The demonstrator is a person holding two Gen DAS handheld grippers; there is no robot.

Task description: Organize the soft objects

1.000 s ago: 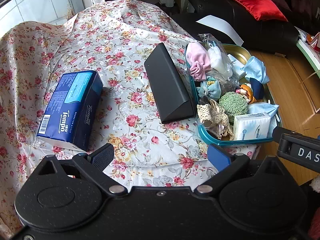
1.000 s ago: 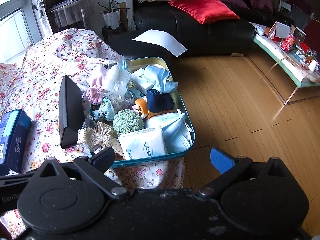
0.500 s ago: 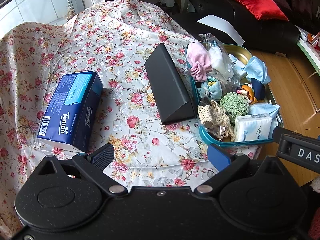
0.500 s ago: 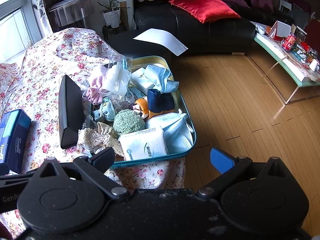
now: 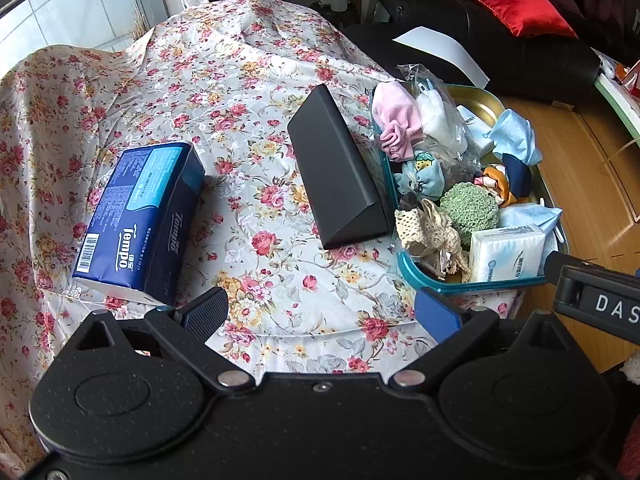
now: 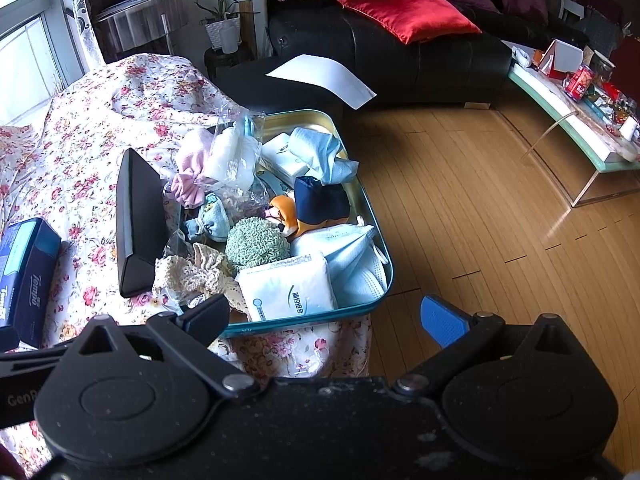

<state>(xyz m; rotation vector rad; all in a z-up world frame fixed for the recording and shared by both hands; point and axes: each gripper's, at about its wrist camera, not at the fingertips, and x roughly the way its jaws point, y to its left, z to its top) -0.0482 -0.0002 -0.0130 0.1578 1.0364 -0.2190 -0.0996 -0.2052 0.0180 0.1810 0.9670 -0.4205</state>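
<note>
Both the left gripper (image 5: 320,312) and right gripper (image 6: 326,316) gape wide, empty. The soft white tissue pack (image 6: 290,288) lies in the teal metal tray (image 6: 304,320), light, squashy; pinch its middle.

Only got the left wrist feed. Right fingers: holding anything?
Observer: No. The right gripper is open and empty, hovering at the tray's near end.
Operator: Pale blue thing behind the tissue pack?
Observer: A folded face mask, ear loop showing, lying between that pack and the tray's right wall.
Operator: Anything to the tray's right?
Observer: Bare wood floor, then a low glass table with clutter on it.
</note>
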